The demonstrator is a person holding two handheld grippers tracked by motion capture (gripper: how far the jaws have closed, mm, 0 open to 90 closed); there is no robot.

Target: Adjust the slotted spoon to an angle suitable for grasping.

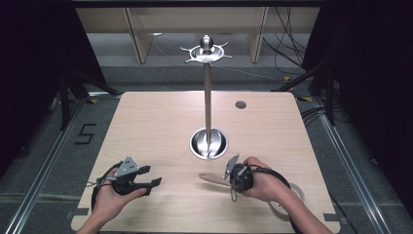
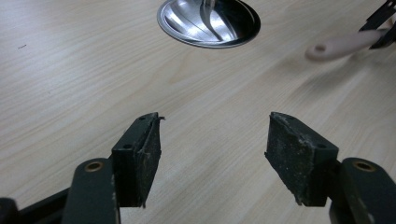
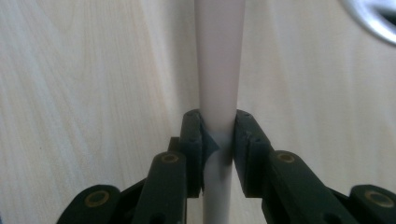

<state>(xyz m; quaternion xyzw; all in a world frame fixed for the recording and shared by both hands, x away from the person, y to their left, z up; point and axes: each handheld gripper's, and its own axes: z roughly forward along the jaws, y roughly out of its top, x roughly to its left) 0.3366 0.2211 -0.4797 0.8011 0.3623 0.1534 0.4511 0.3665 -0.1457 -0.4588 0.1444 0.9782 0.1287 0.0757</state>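
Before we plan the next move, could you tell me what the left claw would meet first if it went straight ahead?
Probably the round steel base of the stand; the left claw stands open and points over bare table toward it. Depth is hard to judge.

The table (image 1: pixel 146 122) has a pale wood-grain top, matt and smooth, with fine streaks running along it. Near its middle stands a stand (image 1: pixel 208 97) of polished metal: its round base (image 2: pixel 208 21) is mirror-glossy and throws bright reflections. The handle (image 3: pixel 219 60) looks like smooth, matt, cream-pink plastic. The left gripper (image 2: pixel 212 154) has dull black plastic jaws faced with rough, worn, dusty pads (image 2: pixel 292 154); the right gripper (image 3: pixel 218 144) is the same matt black.
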